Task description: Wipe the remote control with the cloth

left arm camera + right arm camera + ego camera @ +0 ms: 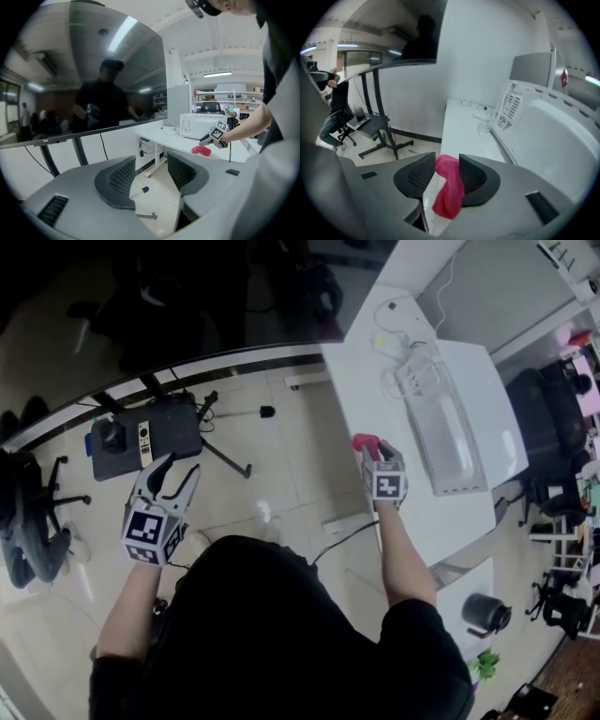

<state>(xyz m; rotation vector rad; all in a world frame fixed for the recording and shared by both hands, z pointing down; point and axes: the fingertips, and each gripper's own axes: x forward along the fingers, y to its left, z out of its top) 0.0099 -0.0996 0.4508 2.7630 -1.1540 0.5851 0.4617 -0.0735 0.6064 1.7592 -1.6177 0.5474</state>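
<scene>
L gripper [151, 171] fingers [121, 177] apart, cloth [201, 150] beyond.

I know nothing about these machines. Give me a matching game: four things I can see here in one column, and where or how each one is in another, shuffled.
1. cloth
2. remote control
3. left gripper
4. white appliance

A. fingers apart, nothing between them
B. lying on the dark stand
C. standing on the white table
D. pink, between the right gripper's fingers

Pairs: 1-D, 2-B, 3-A, 4-C
</scene>
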